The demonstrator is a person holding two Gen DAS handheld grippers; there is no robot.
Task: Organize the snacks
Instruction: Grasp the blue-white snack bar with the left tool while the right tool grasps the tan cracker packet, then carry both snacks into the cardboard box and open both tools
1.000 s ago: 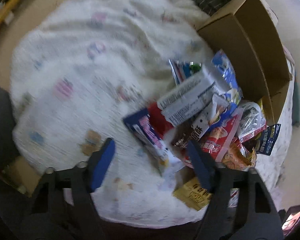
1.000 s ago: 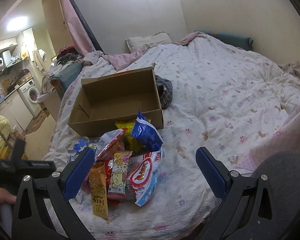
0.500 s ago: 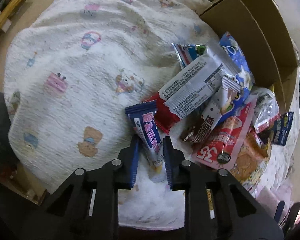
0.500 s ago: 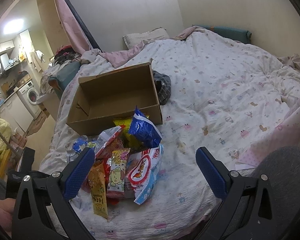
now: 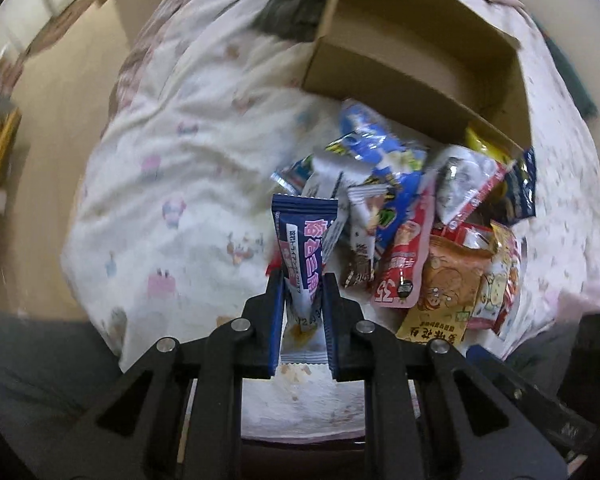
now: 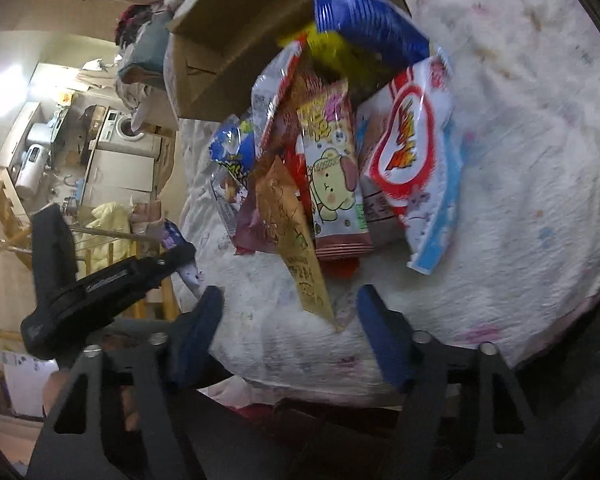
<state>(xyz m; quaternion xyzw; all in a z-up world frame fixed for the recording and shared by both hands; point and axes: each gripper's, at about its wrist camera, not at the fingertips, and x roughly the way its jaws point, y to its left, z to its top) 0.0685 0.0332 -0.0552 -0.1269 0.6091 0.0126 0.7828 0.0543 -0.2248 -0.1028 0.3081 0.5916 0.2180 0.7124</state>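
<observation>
Snack pile lies near the bed's edge, beside the cardboard box. Left gripper clamps a light, crinkly navy bar packet at its lower half. Right gripper, jaws just closing, straddles the limp tan packet's corner without pinching it.

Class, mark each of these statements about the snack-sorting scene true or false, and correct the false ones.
1. The left claw is shut on a dark blue snack bar. True.
2. The cardboard box is full of snacks. False: the part of its inside that shows is bare.
3. The right claw grips the yellow wrapper. False: its jaws have just been closing, with that wrapper's tip between them, not yet pinched.
4. The snack pile lies on a patterned blanket. True.
</observation>
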